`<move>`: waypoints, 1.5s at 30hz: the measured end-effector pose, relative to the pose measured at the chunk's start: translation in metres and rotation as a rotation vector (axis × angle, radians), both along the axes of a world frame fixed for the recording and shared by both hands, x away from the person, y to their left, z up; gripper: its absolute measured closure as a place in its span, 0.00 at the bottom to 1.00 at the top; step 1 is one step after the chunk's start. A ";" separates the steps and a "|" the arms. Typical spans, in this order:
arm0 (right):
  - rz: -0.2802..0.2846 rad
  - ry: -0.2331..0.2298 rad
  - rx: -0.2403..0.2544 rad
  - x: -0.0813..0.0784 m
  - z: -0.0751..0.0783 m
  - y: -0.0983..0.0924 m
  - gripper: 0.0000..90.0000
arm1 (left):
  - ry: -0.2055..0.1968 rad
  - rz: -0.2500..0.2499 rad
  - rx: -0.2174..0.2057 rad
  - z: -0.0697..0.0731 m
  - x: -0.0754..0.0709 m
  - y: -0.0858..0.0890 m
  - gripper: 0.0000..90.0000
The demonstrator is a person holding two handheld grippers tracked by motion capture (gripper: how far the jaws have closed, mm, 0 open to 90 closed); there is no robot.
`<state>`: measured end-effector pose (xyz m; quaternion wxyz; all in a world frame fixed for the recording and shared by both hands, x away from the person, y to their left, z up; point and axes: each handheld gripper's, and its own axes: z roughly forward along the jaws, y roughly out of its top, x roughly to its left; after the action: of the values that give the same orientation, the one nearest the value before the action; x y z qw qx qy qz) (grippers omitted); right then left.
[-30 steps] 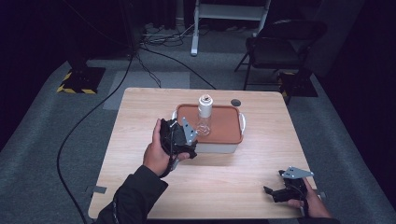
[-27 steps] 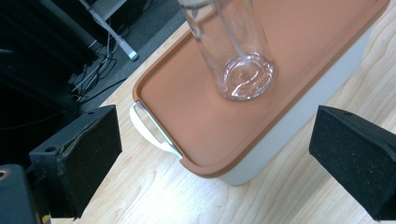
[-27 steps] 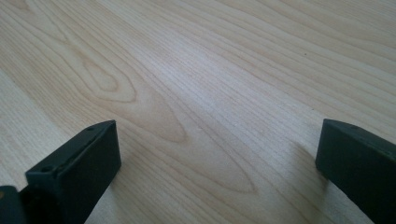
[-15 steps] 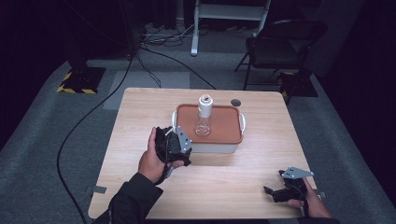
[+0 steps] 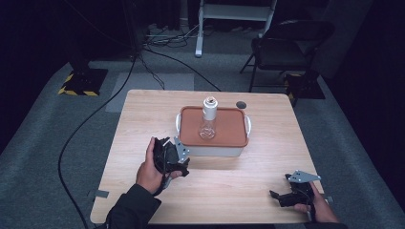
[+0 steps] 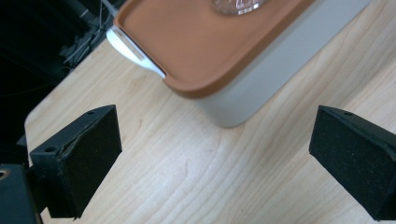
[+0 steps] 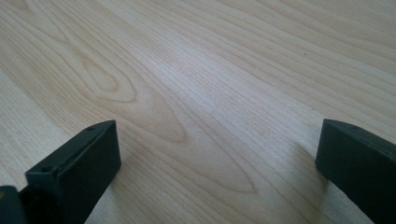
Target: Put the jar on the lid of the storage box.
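Note:
A white box with an orange lid [image 5: 224,133] stands in the middle of the wooden table. A clear glass flask with a white neck [image 5: 208,121] stands upright on the lid. My left gripper [image 5: 175,159] hovers just off the box's front left corner, open with nothing between its jaws. In the left gripper view the left gripper [image 6: 217,140] faces that corner of the lid [image 6: 196,42], the white side handle [image 6: 133,46] and the flask's base [image 6: 238,4] at the top edge. My right gripper [image 5: 282,196] rests near the front right edge, open over bare wood [image 7: 201,93].
A small dark round object [image 5: 241,104] lies on the table behind the box. A black chair [image 5: 286,52] and a white stand [image 5: 236,14] are on the floor beyond the table. A black cable [image 5: 86,133] runs along the floor at left.
My left gripper has drawn back from the box toward the front left of the table. The right gripper, the box and the flask have stayed put.

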<state>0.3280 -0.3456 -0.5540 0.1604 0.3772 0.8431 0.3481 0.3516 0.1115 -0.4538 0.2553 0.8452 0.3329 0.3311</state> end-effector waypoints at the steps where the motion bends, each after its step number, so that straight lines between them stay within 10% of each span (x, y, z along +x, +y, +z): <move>1: 0.000 0.000 0.000 0.000 0.000 0.000 0.00 | 0.004 0.002 0.004 -0.002 -0.001 0.002 0.03; 25: 0.000 0.000 0.000 0.000 0.000 0.000 0.00 | 0.088 0.045 0.021 -0.040 -0.014 0.029 0.03; 45: -0.002 0.000 0.000 0.000 0.000 0.000 0.00 | 0.136 0.104 -0.053 -0.066 -0.020 0.052 0.03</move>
<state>0.3279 -0.3456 -0.5540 0.1607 0.3779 0.8428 0.3479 0.3314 0.1636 -0.5200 0.2369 0.8404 0.4015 0.2765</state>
